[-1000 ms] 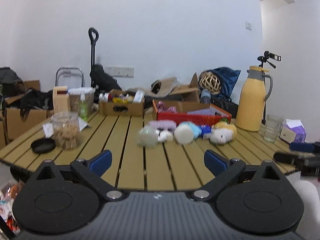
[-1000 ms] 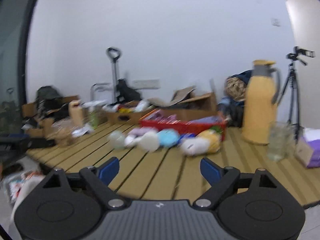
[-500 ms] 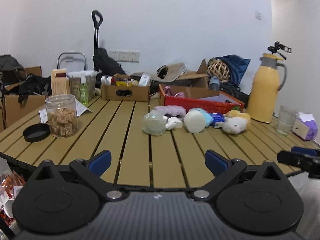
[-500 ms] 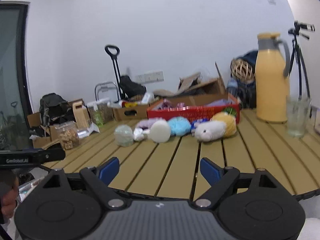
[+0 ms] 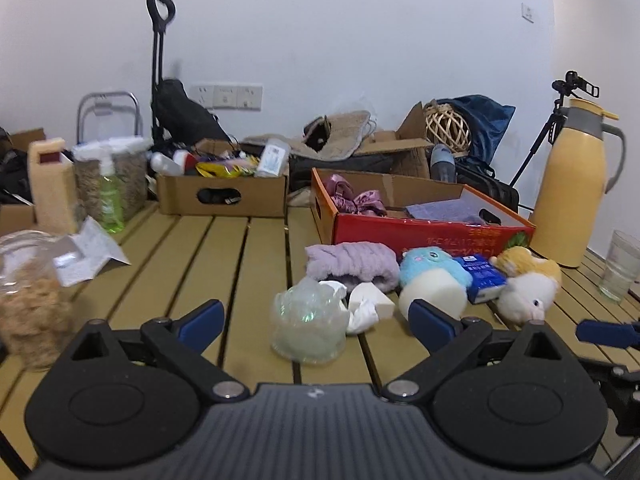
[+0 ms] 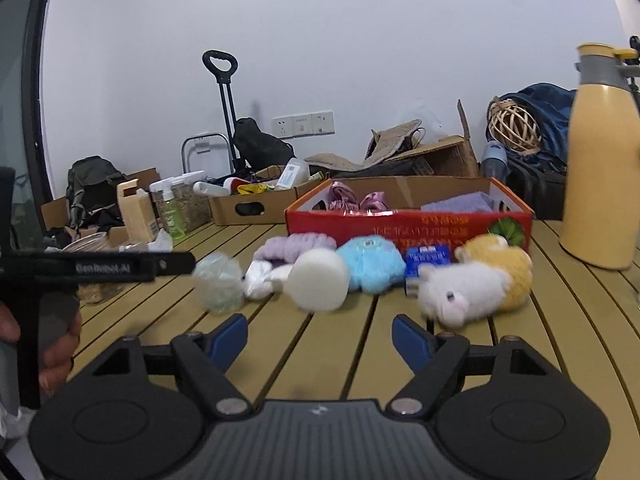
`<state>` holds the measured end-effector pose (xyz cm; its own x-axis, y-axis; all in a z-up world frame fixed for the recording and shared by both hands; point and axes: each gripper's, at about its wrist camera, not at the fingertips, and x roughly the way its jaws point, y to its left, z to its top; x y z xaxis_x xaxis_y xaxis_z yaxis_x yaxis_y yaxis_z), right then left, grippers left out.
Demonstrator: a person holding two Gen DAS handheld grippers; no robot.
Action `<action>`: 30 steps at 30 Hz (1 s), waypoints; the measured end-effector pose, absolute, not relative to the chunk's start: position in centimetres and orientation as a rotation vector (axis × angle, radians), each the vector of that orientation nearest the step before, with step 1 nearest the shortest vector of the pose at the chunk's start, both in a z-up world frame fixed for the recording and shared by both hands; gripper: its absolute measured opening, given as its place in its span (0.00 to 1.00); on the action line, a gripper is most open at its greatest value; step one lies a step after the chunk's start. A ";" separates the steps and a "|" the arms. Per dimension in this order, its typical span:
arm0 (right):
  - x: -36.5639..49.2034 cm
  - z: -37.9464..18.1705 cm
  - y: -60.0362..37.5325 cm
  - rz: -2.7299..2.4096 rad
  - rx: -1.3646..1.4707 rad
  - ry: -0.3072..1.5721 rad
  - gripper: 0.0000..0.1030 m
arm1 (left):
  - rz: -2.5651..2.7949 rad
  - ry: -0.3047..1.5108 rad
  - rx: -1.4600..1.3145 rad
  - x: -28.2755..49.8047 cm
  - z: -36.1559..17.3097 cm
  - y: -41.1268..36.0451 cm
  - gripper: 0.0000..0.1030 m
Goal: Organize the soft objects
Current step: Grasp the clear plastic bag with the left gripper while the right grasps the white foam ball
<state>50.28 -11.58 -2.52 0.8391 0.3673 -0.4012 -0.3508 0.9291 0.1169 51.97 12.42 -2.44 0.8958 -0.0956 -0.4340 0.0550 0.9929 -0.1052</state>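
A row of soft things lies on the slatted wooden table before a red box: a crumpled clear bag, white foam pieces, a lilac fluffy band, a blue plush with a white round base, a white-and-yellow plush. My left gripper is open just short of the clear bag. My right gripper is closing its jaws with nothing between them, short of the white round base and the white plush.
The red box holds pink and purple cloth. A yellow jug and a glass stand right. A blue packet lies among the plush. Left: a jar, paper, bottles, a cardboard box. A person's hand holds the left gripper.
Both grippers have moved forward over the table toward the row of soft things, which now looks much larger. The right jaws have narrowed a little.
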 end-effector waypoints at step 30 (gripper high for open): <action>58.6 -1.3 -11.8 0.496 0.109 0.434 0.46 | -0.111 0.394 -0.171 52.1 -1.1 12.4 0.29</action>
<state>58.58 -11.76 -1.33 0.7908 0.4826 -0.3765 -0.4369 0.8758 0.2050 52.07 12.38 -1.13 0.9178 -0.1406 -0.3714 0.0743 0.9795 -0.1873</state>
